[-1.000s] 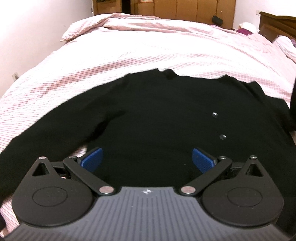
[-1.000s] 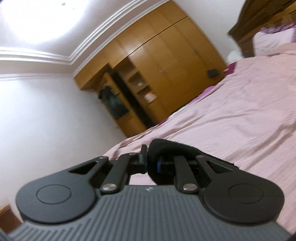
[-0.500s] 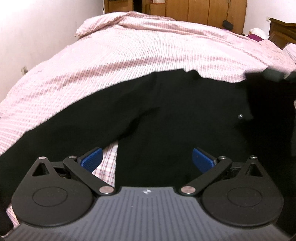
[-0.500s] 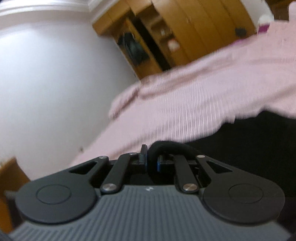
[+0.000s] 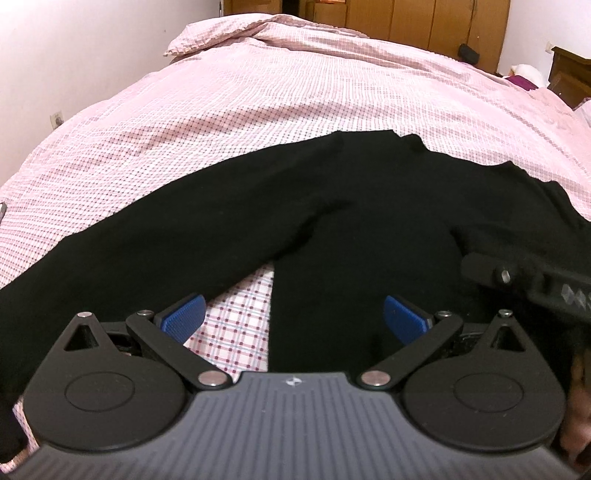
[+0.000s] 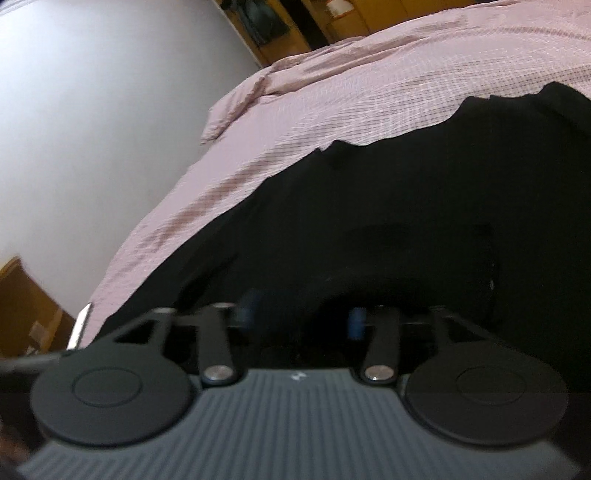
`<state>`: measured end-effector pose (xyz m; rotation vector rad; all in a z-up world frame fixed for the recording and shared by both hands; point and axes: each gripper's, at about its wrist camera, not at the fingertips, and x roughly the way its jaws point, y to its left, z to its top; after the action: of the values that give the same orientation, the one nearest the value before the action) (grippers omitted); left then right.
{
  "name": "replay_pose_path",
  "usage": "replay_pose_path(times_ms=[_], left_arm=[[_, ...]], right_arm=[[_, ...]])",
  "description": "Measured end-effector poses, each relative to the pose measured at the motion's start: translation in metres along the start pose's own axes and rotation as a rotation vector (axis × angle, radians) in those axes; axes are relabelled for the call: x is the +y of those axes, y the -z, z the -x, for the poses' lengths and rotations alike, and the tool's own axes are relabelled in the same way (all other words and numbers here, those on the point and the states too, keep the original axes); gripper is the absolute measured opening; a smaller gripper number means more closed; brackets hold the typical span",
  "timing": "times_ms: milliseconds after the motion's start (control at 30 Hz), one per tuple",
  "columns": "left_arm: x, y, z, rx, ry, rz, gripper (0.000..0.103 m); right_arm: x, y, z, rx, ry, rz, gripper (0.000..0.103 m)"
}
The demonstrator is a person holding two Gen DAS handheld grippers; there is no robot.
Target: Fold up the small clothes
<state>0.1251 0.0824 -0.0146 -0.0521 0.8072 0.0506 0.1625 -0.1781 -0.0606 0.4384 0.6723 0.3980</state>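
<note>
A black long-sleeved top [image 5: 351,229] lies spread on the pink checked bedcover [image 5: 295,92]; one sleeve runs out to the left. My left gripper [image 5: 293,317] is open and empty, low over the top's near edge beside the armpit gap. My right gripper [image 6: 301,319] has its blue pads apart, just above the black top [image 6: 406,206]; its side shows at the right of the left wrist view [image 5: 524,280]. The right part of the top lies folded over its middle.
A white wall [image 5: 74,55] runs along the bed's left side. Wooden wardrobes [image 5: 424,22] stand beyond the far end. A dark headboard [image 5: 569,74] is at the far right. A wooden piece [image 6: 26,310] stands low by the wall.
My right gripper carried the right side of the top leftward over its middle, then opened and let go. My left gripper shifted slightly left; the metal snaps are now covered.
</note>
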Motion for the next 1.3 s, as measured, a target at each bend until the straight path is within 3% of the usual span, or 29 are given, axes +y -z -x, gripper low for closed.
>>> replay_pose_path(times_ms=[300, 567, 700, 833, 967, 1067, 1133, 1200, 1300], left_arm=[[-0.03, -0.01, 0.011, -0.036, 0.048, -0.075, 0.103], [-0.081, -0.013, 0.012, -0.041, 0.134, -0.192, 0.103], [-0.109, -0.012, 0.005, -0.024, 0.2, -0.251, 0.103], [-0.141, -0.007, -0.01, -0.019, 0.172, -0.351, 0.103], [-0.167, -0.001, -0.03, -0.039, 0.1, -0.416, 0.103], [-0.177, 0.001, -0.04, -0.096, 0.079, -0.426, 0.103], [-0.184, 0.0, -0.044, -0.139, 0.093, -0.457, 0.094], [-0.188, 0.001, -0.042, -0.172, 0.115, -0.49, 0.061], [-0.186, -0.003, -0.038, -0.18, 0.132, -0.469, 0.026]], right_arm=[[-0.01, 0.018, 0.061, -0.001, 0.017, 0.036, 0.06], [-0.055, 0.015, 0.113, -0.104, 0.245, -0.017, 0.06], [-0.086, 0.015, 0.125, -0.135, 0.329, -0.12, 0.061], [-0.112, 0.019, 0.123, -0.12, 0.363, -0.192, 0.058], [-0.121, 0.028, 0.122, -0.132, 0.339, -0.185, 0.058], [-0.119, 0.03, 0.122, -0.135, 0.338, -0.164, 0.058], [-0.12, 0.032, 0.124, -0.141, 0.33, -0.165, 0.058], [-0.12, 0.032, 0.124, -0.147, 0.322, -0.168, 0.058], [-0.122, 0.032, 0.124, -0.151, 0.314, -0.162, 0.057]])
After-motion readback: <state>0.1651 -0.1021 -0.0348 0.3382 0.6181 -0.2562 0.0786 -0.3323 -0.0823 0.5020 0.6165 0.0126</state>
